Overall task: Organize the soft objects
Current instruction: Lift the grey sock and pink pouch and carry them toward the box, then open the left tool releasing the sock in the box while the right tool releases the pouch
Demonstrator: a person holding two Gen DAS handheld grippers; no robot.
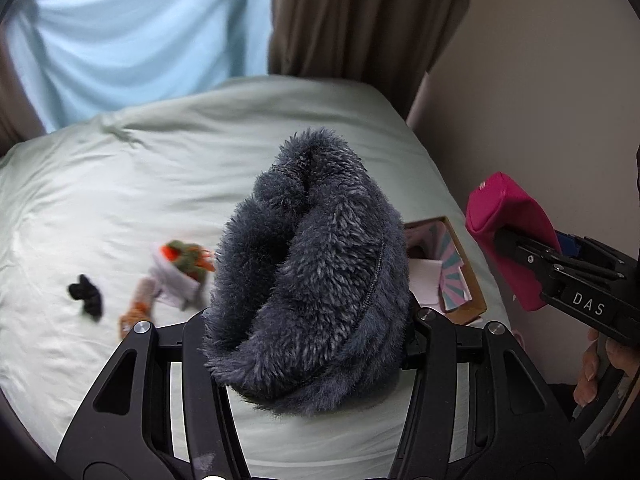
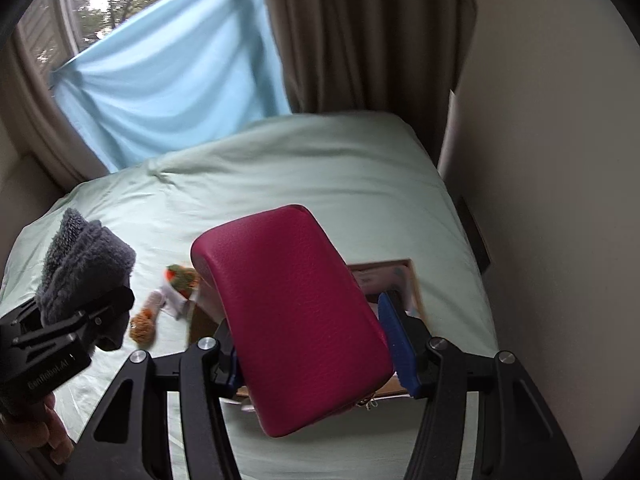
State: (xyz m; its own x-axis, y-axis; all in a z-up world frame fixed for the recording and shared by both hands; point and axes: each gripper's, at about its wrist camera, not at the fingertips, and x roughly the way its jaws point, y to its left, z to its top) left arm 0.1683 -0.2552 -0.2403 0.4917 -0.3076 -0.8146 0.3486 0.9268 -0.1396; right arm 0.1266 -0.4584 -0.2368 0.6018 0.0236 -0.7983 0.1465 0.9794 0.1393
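The fuzzy grey cloth [image 1: 312,264] is pinched in the left claw [image 1: 308,320] and held above the bed [image 1: 120,168]. Beside it, the pink pouch [image 2: 292,316] is gripped between the blue pads [image 2: 396,344] of the right claw [image 2: 316,356], over an open cardboard box [image 1: 460,264] near the bed's right edge. A small green and orange stuffed toy [image 1: 184,264] and a black scrap [image 1: 86,294] lie on the sheet to the left. A blue cloth [image 2: 172,92] and brown curtain [image 2: 360,32] hang behind.
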